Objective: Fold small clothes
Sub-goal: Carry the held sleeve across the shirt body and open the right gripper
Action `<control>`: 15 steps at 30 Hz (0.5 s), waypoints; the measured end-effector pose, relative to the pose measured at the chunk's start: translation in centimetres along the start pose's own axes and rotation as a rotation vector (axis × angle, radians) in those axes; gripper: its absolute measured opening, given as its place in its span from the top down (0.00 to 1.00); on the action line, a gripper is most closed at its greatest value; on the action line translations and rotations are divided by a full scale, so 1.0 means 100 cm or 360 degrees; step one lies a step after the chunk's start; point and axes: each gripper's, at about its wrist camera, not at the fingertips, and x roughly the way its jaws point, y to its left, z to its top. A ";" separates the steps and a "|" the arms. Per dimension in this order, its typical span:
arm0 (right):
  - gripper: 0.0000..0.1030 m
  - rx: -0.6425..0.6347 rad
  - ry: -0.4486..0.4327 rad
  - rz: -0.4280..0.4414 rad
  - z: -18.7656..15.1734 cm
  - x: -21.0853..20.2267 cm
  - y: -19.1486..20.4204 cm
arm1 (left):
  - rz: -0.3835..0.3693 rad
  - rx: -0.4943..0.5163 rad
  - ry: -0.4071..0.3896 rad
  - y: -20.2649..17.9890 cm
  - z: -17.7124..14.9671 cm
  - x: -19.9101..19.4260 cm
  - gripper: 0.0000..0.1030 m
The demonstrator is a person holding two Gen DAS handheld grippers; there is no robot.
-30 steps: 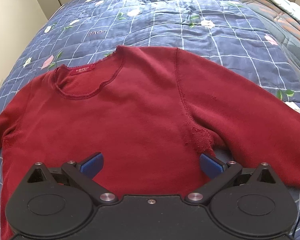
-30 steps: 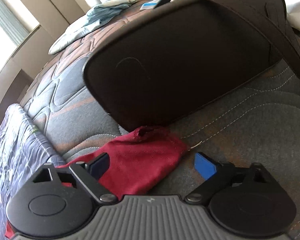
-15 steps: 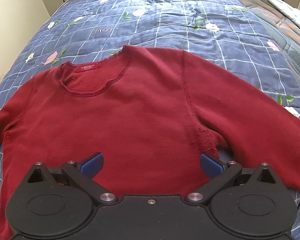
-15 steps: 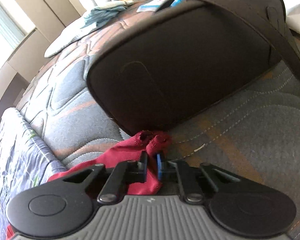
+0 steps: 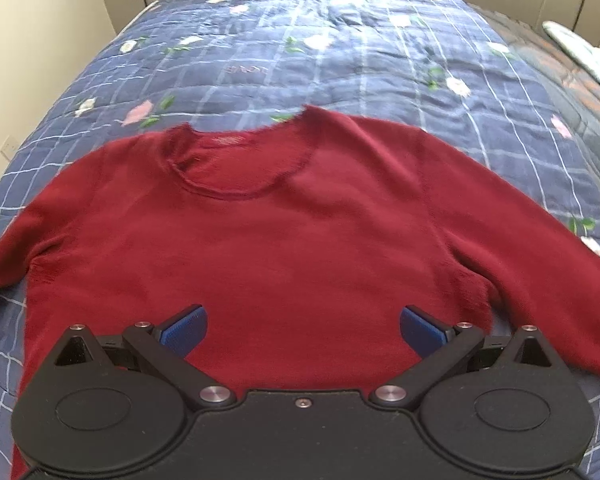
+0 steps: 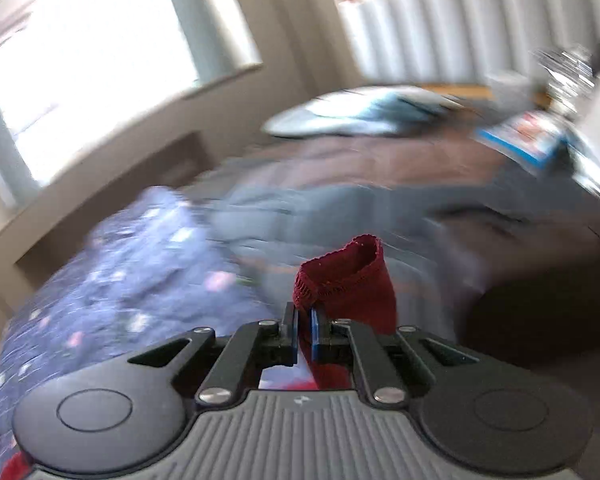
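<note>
A dark red sweater (image 5: pixel 284 240) lies flat on a blue floral quilt (image 5: pixel 340 52), neckline away from me, both sleeves spread out sideways. My left gripper (image 5: pixel 303 326) hovers open over its lower body, blue pads wide apart with nothing between them. In the right wrist view my right gripper (image 6: pixel 305 330) is shut on the red sleeve cuff (image 6: pixel 346 276), which stands up above the pads, lifted off the bed. The rest of that sleeve is hidden below the gripper.
A grey-brown padded bedspread (image 6: pixel 380 184) lies beyond the quilt, with a pale pillow (image 6: pixel 352 114) and a headboard (image 6: pixel 460 28) behind. A bright window (image 6: pixel 80 64) is at the left. A dark bag edge (image 6: pixel 540 308) shows at the right.
My right gripper closed on the sleeve cuff beside the dark bag, then rose and rolled, carrying the cuff up. The left gripper drew back, so more of the sweater shows.
</note>
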 end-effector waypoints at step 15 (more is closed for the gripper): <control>0.93 -0.0646 0.0205 0.0885 -0.076 0.001 0.296 | 0.0090 -0.0188 -0.0119 0.181 0.022 -0.019 0.01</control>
